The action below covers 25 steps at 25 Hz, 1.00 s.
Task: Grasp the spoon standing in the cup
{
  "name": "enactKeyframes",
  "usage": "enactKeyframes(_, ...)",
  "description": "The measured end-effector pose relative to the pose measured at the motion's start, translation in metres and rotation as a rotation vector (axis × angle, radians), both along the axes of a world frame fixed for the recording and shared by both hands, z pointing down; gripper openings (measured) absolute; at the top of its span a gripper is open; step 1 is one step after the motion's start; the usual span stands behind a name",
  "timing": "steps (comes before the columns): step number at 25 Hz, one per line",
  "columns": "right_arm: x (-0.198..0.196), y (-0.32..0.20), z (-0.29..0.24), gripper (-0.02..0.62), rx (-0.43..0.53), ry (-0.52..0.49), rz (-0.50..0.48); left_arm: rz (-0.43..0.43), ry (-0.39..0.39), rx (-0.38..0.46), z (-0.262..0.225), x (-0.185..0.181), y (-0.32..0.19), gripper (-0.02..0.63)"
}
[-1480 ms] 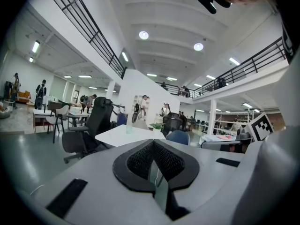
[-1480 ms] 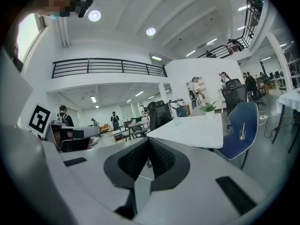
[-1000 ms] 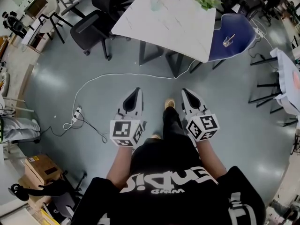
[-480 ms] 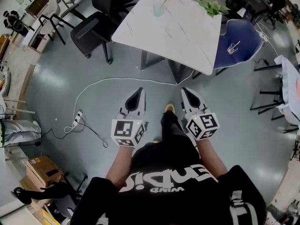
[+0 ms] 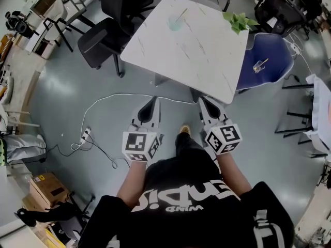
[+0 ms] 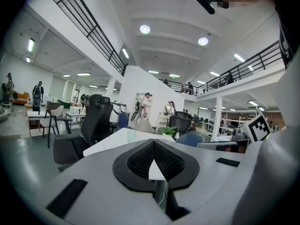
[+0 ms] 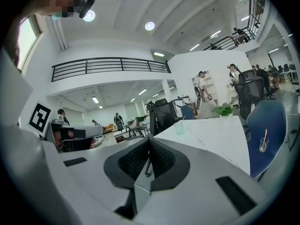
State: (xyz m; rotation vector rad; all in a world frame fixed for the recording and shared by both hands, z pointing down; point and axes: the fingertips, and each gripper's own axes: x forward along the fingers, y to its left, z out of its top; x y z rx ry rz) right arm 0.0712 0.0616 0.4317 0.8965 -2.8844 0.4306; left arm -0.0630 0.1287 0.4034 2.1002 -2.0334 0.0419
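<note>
While the white table (image 5: pixel 207 56) is drawn closer than before, the left gripper (image 5: pixel 150 102) and right gripper (image 5: pixel 204 102) are held pressed together, empty.

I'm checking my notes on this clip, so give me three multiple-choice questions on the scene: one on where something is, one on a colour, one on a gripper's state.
1. Where does the pale green cup stand?
A) on the floor
B) on the white table
C) on a black chair

2. What colour is the chair that bears the clear glass?
A) red
B) yellow
C) blue

3. How is the left gripper?
A) shut, nothing between its jaws
B) wide open
C) shut on the cup

Answers:
1 B, the head view shows it near the tabletop's far edge.
2 C, its seat is plainly blue.
3 A, its own view shows the pads together with nothing between them.
</note>
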Motion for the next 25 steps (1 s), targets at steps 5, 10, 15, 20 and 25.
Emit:
enactKeyframes(5, -0.003, -0.051, -0.006, 0.012, 0.004, -0.014, -0.028, -0.027, -0.006, 0.003, -0.006, -0.002, -0.046, 0.014)
enactKeyframes(10, -0.008, -0.094, -0.007, 0.012, 0.010, -0.028, -0.069, -0.075, -0.012, 0.016, -0.008, -0.006, -0.086, 0.014)
enactKeyframes(15, -0.014, -0.128, -0.010, 0.012, 0.012, -0.041, -0.090, -0.098, -0.025, 0.036, -0.016, -0.011, -0.120, 0.014)
enactKeyframes(20, -0.022, -0.148, -0.009, 0.012, 0.004, -0.046, -0.092, -0.094, -0.022, 0.044, -0.018, -0.018, -0.141, 0.014)
enactKeyframes(25, -0.027, -0.168, -0.003, 0.012, 0.000, -0.041, -0.079, -0.098, -0.022, 0.054, -0.014, -0.030, -0.162, 0.014)
